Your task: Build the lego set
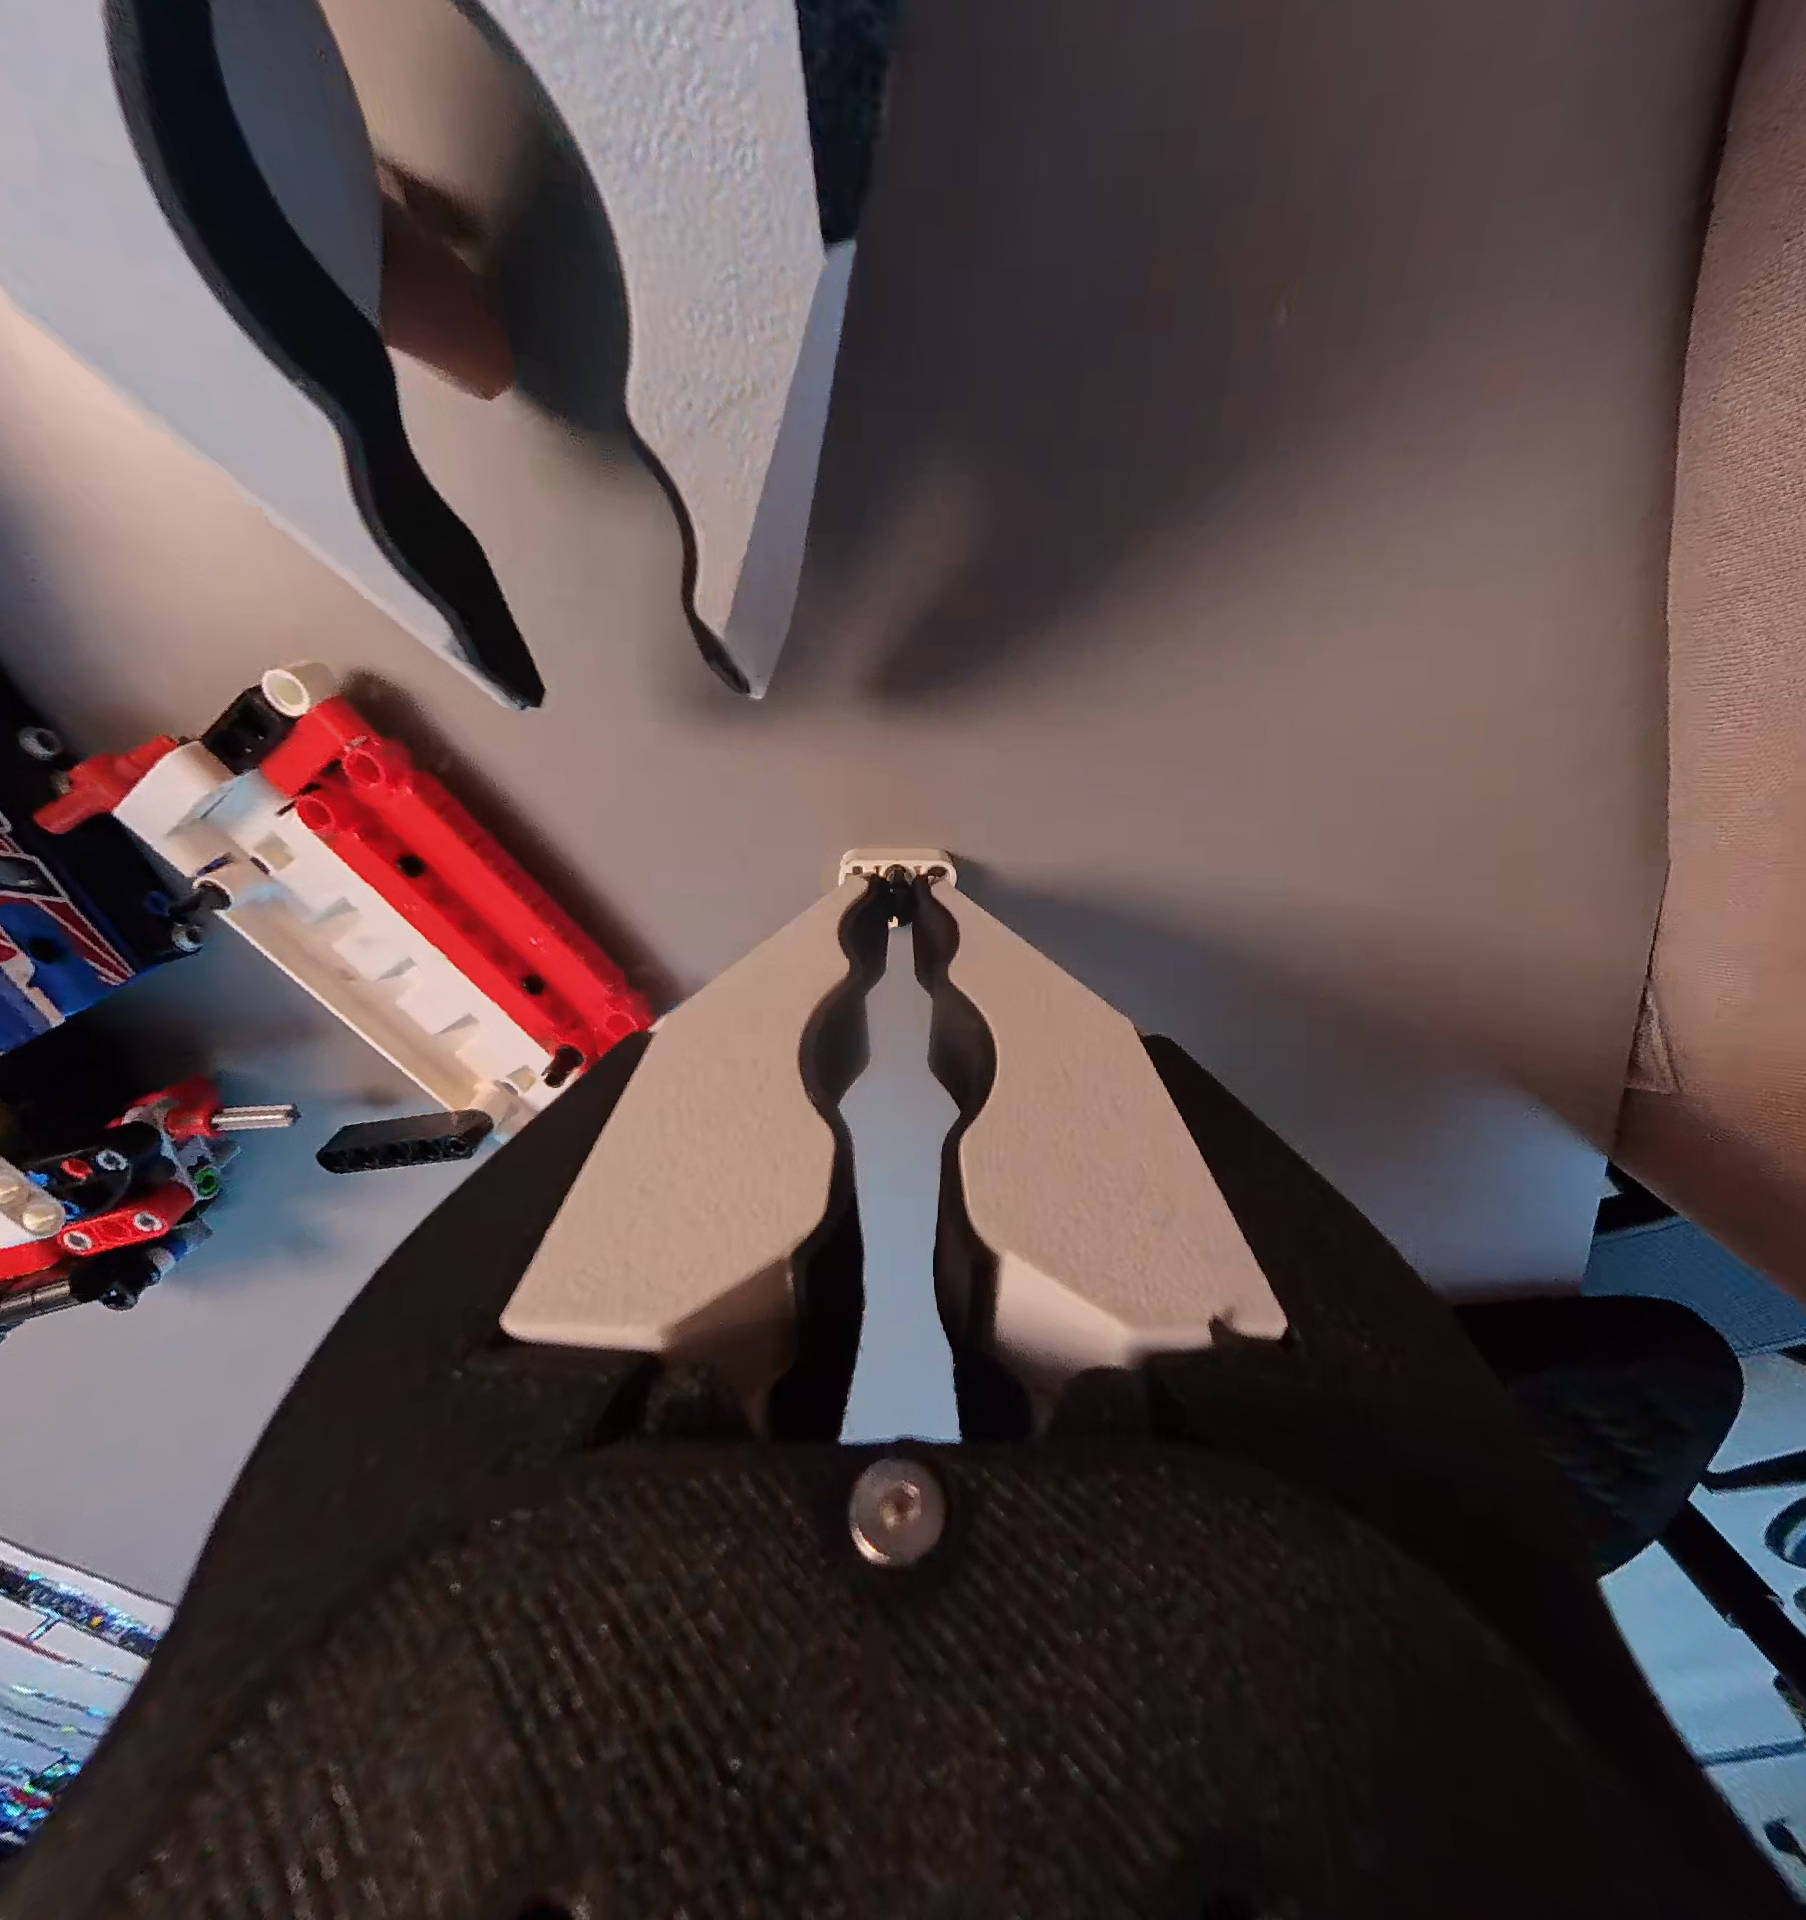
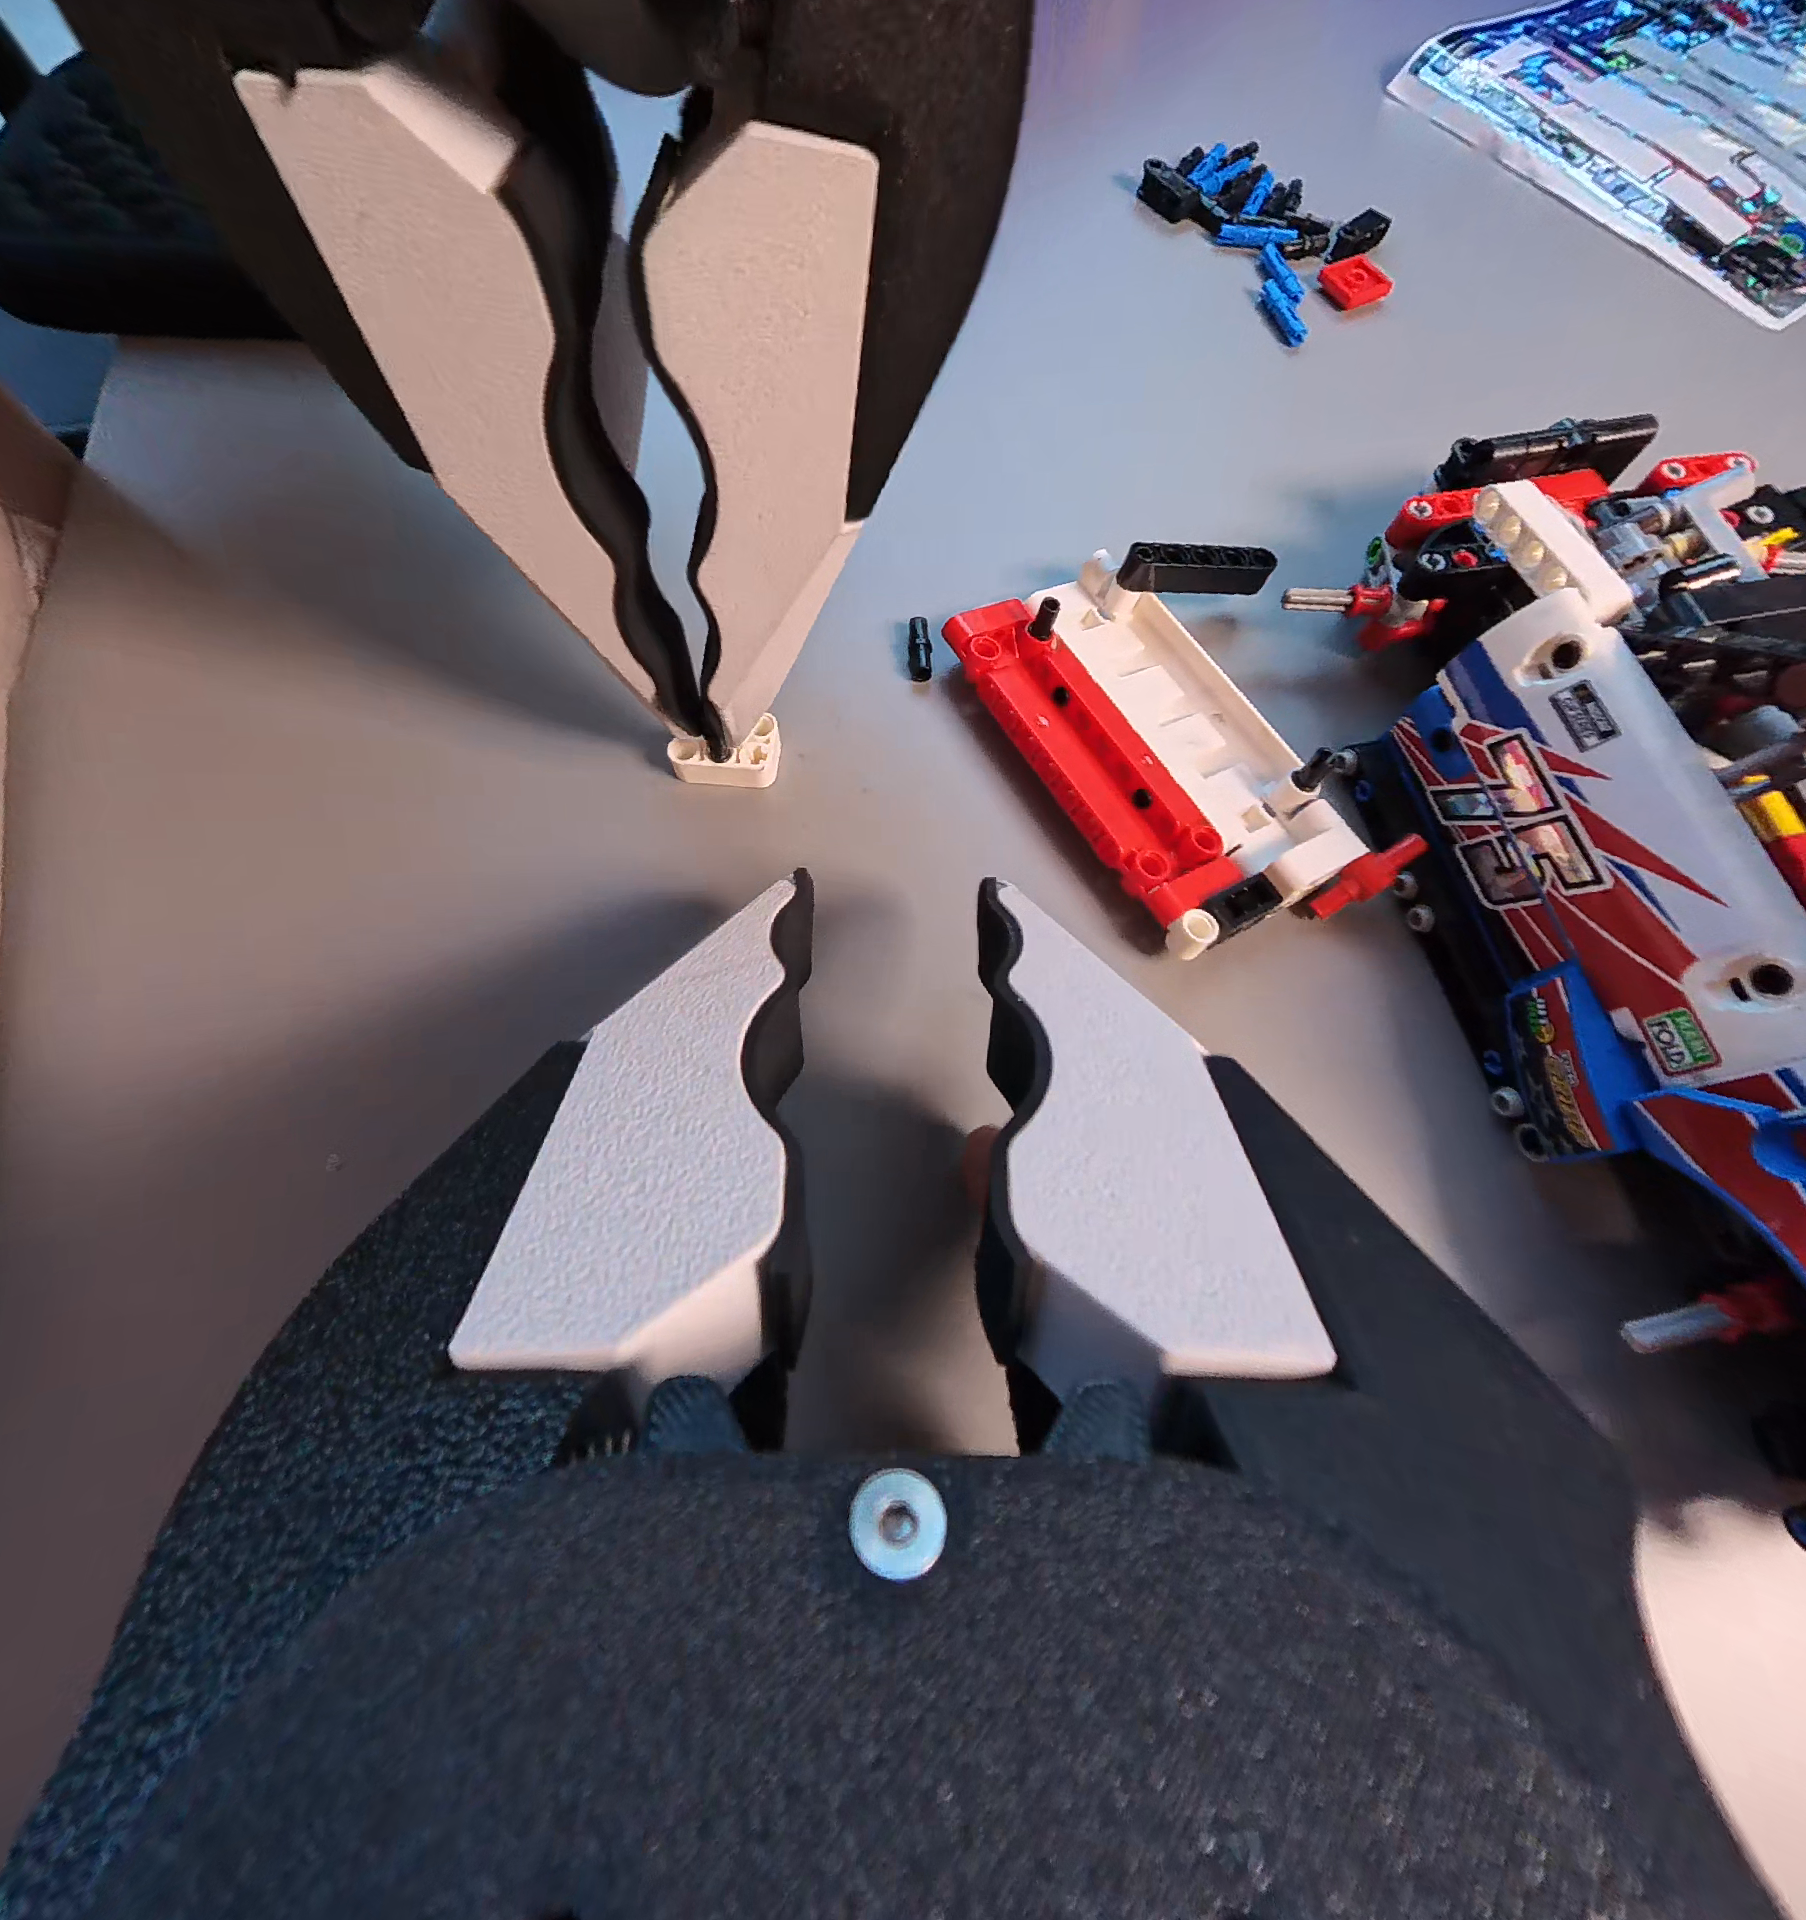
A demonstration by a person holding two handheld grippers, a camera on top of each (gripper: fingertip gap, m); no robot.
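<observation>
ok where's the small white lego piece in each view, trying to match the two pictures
Left wrist view: the small white piece sits just above centre, right at the tips of the left gripper, which pinch a black pin into it.
Right wrist view: it lies left of centre on the grey table, under the same gripper coming down from the top.
Shared landmark: the red and white panel.

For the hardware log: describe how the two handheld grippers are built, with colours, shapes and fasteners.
Both match. The left gripper and right gripper each have a black, rough-textured body with a curved edge and a silver screw at its centre. The two fingers are pale grey, faceted wedges tapering to the tips, lined inside with wavy black pads. No cables or markings show.
</observation>
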